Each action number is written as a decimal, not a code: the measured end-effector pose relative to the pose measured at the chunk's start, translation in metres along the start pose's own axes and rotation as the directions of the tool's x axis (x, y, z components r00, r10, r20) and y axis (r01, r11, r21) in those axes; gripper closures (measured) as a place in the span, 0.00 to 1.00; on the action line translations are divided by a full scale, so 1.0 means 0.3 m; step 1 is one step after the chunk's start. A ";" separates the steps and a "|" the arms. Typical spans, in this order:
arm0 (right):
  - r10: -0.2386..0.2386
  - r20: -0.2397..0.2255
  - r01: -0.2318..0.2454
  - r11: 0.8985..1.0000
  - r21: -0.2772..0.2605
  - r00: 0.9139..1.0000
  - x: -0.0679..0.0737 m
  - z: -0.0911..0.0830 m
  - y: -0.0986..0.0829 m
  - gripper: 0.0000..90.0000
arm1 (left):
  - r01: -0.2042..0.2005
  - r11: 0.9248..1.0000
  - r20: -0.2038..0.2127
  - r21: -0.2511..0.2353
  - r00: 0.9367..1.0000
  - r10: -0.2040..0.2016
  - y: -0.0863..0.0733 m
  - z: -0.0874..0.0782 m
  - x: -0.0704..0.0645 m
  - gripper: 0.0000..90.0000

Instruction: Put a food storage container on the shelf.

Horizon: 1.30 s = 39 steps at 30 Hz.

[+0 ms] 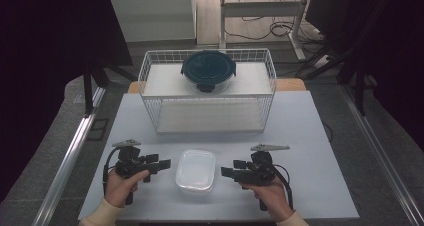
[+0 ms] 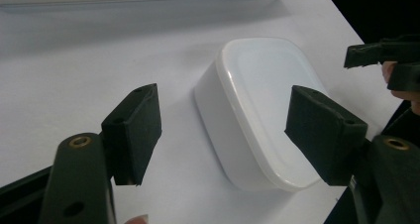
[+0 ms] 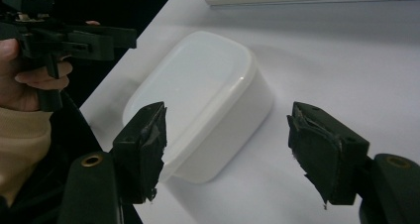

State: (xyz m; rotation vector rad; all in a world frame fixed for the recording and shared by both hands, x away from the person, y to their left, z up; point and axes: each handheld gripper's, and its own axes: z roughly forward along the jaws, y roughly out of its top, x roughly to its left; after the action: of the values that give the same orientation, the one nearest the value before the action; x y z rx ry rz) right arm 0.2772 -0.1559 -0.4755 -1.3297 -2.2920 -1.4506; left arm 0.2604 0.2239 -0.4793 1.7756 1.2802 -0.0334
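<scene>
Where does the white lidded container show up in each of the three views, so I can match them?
High view: white container at bottom centre, between the left hand-held gripper and right hand-held gripper.
Left gripper view: centre-right, ahead of the open jaws.
Right gripper view: centre-left, ahead of the open jaws.
Shared landmark: the wire basket beyond it.

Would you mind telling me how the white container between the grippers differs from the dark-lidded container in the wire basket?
The white container is rectangular with rounded corners; the dark-lidded container is round. The white container's lid is plain white, while the other's is dark blue-green with latch tabs. The white one sits on the table near the person; the dark-lidded one sits in the wire basket at the far side. Both are lidded.
</scene>
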 end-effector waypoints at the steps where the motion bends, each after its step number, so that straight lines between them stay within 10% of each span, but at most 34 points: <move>1: -0.002 0.000 0.002 1.000 0.000 1.000 0.003 0.005 0.001 0.35 | 0.004 1.000 0.005 0.002 1.000 -0.004 0.002 0.004 -0.002 0.33; 28: 0.083 -0.013 -0.082 0.995 0.056 0.996 0.021 0.139 -0.010 0.48 | 0.074 0.993 0.087 0.090 0.993 -0.082 0.008 0.094 0.007 0.38; 39: 0.121 -0.034 -0.118 0.990 0.075 0.992 0.014 0.157 -0.025 0.58 | 0.105 0.982 0.150 0.158 0.980 -0.129 -0.004 0.140 0.018 0.53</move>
State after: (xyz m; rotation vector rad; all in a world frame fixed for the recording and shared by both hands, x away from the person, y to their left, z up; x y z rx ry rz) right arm 0.2845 -0.1179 -0.5035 -1.3797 -2.1783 -1.3307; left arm 0.2812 0.1994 -0.5070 1.7815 1.2910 -0.3402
